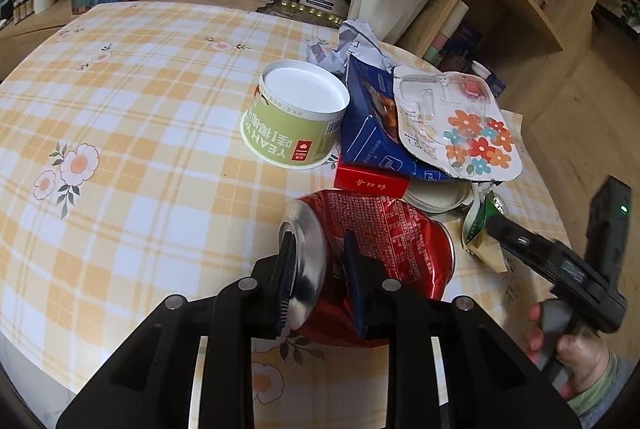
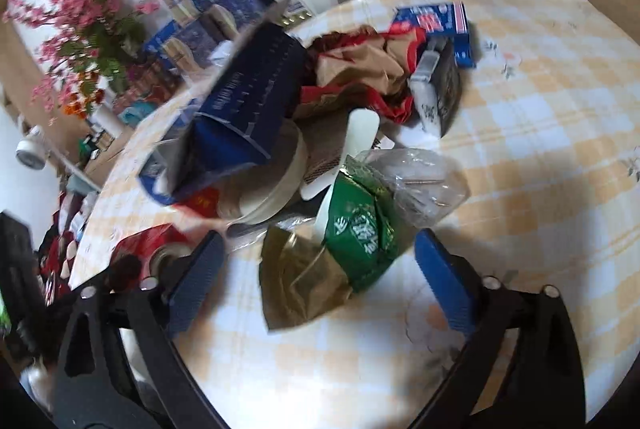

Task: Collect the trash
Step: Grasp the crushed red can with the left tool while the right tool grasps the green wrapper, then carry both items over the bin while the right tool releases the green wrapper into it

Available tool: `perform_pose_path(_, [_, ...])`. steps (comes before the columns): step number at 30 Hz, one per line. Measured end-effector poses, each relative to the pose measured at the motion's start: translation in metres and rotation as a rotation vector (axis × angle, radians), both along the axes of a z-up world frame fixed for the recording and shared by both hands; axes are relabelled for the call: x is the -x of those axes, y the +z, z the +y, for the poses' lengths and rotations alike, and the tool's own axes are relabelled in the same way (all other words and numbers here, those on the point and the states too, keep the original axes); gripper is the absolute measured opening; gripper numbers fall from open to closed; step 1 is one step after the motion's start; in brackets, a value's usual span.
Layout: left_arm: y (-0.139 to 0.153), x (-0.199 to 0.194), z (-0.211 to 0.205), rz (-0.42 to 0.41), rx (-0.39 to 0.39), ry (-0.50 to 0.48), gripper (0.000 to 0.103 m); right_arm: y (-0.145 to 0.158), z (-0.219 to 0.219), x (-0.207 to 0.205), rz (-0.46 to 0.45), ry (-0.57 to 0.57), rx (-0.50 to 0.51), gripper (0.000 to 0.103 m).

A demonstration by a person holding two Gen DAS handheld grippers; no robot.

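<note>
Trash collection at a round table (image 1: 132,109) covered in a yellow checked cloth. The left gripper (image 1: 320,277) has its 2 fingers closed on the near end of a crushed red drink can (image 1: 384,241), which lies on its side at the near edge of the litter heap: 1 pad sits over the silver end face, the other presses into the dented red wall. The can rests on the cloth, not yet lifted.

The right gripper (image 2: 320,281) stands with its fingers wide apart, holding nothing; between them lies a crumpled green and gold wrapper (image 2: 340,249), with a clear plastic bag (image 2: 420,181) just behind it. In the left wrist view the right gripper (image 1: 504,229) reaches the same wrapper (image 1: 480,225), just beside the can's far end.

Likely faults:

1. The left grip is off-centre, near 1 end of a smooth, dented shell. On lifting, the long free end may swing down and the can may pivot or slip out.
2. The 2 grippers work close together; a lift of the can could bring 1 tool against the other.
3. The wrapper is thin and flat on the cloth. Closing too high would miss it; closing too low could pinch the tablecloth.
4. The clear bag may be caught along with the wrapper.
5. The heap behind, including a blue carton (image 1: 368,125) and a red packet (image 1: 370,183), is loosely stacked and could slide if nudged.
</note>
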State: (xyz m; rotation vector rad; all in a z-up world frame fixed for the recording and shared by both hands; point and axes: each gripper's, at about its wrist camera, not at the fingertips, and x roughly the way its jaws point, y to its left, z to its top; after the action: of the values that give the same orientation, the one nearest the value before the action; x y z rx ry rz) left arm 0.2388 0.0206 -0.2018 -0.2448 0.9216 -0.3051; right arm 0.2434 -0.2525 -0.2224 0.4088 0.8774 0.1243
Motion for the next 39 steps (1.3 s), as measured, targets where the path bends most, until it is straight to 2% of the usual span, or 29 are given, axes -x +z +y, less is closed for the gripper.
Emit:
perform_pose_path(3, [-0.001,-0.002,-0.001,0.003,0.008,-0.002,0.029,-0.004,0.007,-0.004,0.004,-0.018,0.058,0.080])
perform_pose_path(5, [-0.003,-0.003,0.000,0.001,0.022,0.001,0.029,-0.005,0.011,-0.003,0.006,-0.018,0.101,0.066])
perform_pose_path(9, [-0.003,-0.003,0.005,-0.005,0.048,0.007,0.025,-0.006,0.006,0.004,0.004,-0.015,0.095,0.057])
perform_pose_path(11, [0.001,0.002,0.006,-0.028,0.034,0.016,0.025,-0.004,0.000,0.012,-0.006,-0.018,0.088,0.052])
perform_pose_path(15, [0.018,0.018,0.005,-0.096,0.008,0.017,0.025,0.006,-0.007,0.031,-0.053,-0.003,0.083,0.051])
perform_pose_path(18, [0.032,0.029,0.005,-0.123,0.022,0.007,0.025,0.013,-0.013,0.047,-0.085,0.009,0.056,0.051])
perform_pose_path(21, [0.041,0.041,0.002,-0.125,0.033,-0.007,0.024,0.019,-0.017,0.059,-0.089,0.014,0.052,0.051])
perform_pose_path(29, [0.056,0.084,0.000,-0.146,0.000,-0.018,0.024,0.037,-0.025,0.106,-0.122,0.036,0.036,0.051])
perform_pose_path(34, [0.061,0.119,0.005,-0.150,-0.012,-0.014,0.024,0.035,-0.019,0.137,-0.116,0.070,0.013,0.051])
perform_pose_path(39, [0.062,0.158,0.008,-0.176,-0.048,-0.019,0.024,0.027,0.007,0.171,-0.115,0.158,0.004,0.051])
